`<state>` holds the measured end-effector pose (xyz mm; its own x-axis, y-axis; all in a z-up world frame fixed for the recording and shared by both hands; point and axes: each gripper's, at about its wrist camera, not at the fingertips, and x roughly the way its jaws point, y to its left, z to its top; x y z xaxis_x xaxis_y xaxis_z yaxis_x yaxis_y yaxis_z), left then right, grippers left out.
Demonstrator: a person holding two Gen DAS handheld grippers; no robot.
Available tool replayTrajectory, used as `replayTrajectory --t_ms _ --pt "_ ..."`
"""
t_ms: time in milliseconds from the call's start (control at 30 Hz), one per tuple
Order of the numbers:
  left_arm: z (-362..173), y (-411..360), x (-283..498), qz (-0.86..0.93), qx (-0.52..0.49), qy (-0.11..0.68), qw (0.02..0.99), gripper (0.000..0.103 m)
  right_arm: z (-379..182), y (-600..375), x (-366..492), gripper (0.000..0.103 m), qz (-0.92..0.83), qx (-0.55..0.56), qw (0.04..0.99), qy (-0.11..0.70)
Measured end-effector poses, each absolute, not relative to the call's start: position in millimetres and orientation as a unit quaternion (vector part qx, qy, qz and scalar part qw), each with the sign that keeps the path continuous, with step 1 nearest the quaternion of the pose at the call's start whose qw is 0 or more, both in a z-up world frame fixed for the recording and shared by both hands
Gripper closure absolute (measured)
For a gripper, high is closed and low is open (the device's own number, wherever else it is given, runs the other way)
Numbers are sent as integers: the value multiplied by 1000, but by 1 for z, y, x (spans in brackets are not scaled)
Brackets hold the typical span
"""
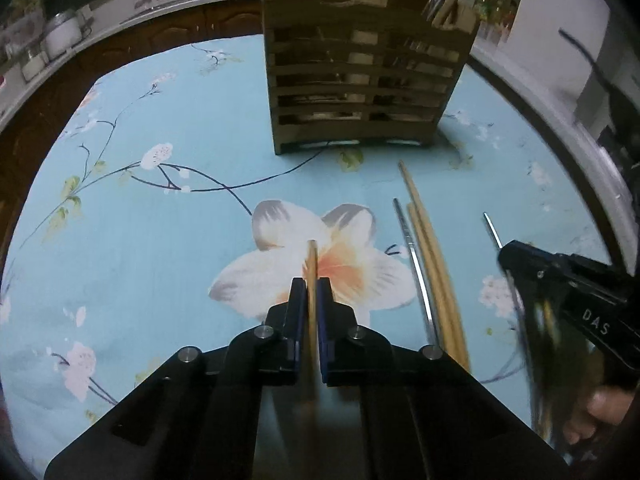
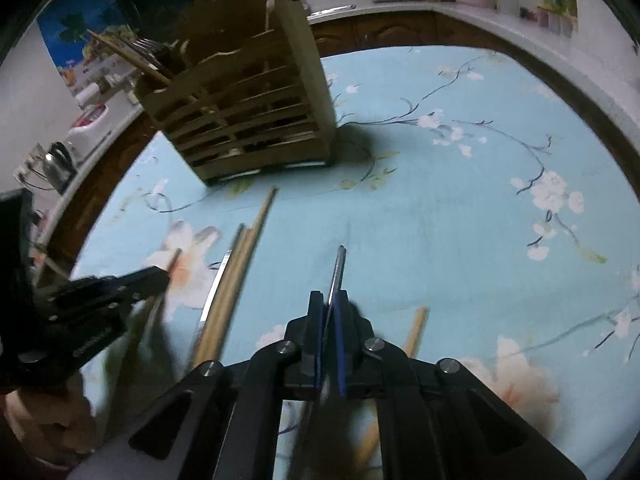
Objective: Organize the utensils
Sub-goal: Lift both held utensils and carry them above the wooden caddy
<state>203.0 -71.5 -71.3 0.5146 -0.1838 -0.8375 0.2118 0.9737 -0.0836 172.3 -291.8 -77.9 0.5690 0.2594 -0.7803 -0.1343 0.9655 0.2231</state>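
My left hand-held gripper [image 1: 311, 284] is clamped on a wooden chopstick [image 1: 311, 258]; my right hand-held gripper [image 2: 330, 300] pinches a metal chopstick [image 2: 339, 266]. Some utensils already stand in the slatted holder [image 1: 360, 80]; three chopsticks [image 1: 430, 264] are left on the counter [image 1: 180, 240].

right claw [image 2: 330, 304] clamped on metal chopstick [image 2: 339, 265], wooden chopsticks [image 2: 236, 276] beside, slatted holder [image 2: 248, 120] behind

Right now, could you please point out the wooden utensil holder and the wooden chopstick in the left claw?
wooden utensil holder [image 1: 360, 92]: left wrist view, slatted front.
wooden chopstick [image 1: 311, 258]: left wrist view, protruding tip.
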Motion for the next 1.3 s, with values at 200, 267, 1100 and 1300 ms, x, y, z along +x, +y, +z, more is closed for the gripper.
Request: replayTrajectory --t_ms 200,267,1100,1300 --pt "-30 -45 174 -144 -46 445 883 99 -37 -289 144 99 144 83 901 402" --pt "-15 -39 166 -152 -60 432 887 99 -24 -288 136 99 148 86 905 390" --pt "70 3 108 -191 -117 339 914 99 58 -286 85 103 183 88 934 295" --pt "69 6 109 -188 -124 339 914 99 33 -308 107 95 134 116 925 336"
